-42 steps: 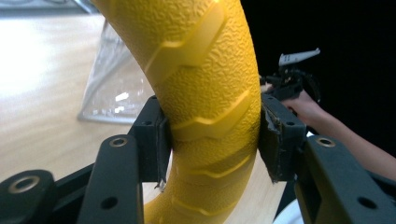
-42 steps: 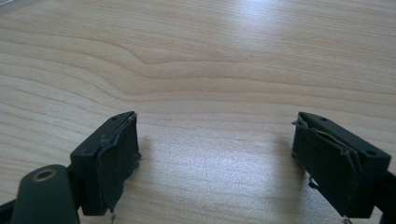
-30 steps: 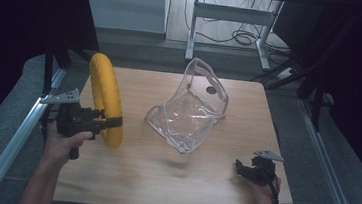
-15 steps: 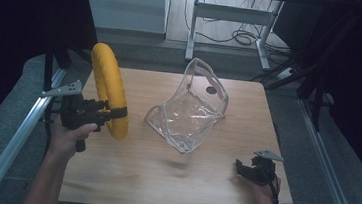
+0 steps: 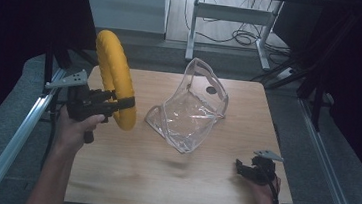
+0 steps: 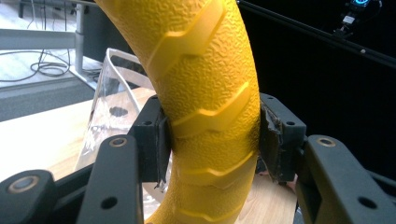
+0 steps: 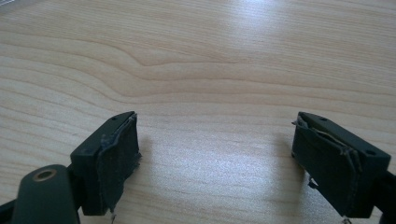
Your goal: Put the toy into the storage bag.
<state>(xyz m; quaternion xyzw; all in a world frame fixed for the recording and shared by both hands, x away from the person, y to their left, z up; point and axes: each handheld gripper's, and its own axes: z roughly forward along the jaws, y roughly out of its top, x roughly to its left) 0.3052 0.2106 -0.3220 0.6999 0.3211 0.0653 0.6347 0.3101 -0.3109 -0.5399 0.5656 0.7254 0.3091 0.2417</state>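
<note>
A yellow ridged ring (image 5: 115,83) stands on edge, lifted above the left part of the wooden table (image 5: 127,172). My left gripper (image 5: 121,104) is shut on its lower arc; in the left gripper view both pads press the yellow ring (image 6: 210,116) from either side. A clear plastic pouch (image 5: 188,110) with a black snap lies crumpled at the table's middle, to the right of the ring. My right gripper (image 5: 243,169) rests low at the table's front right corner, open, and the right gripper view has bare wood between its pads (image 7: 116,158).
Metal rails run along both sides of the table. Behind the far edge stand a desk frame (image 5: 227,16) and loose cables on the floor. Bare wood spans the table's front between my two hands.
My left gripper has risen with the yellow ring and shifted slightly right toward the pouch. The right gripper and the pouch have stayed put.
</note>
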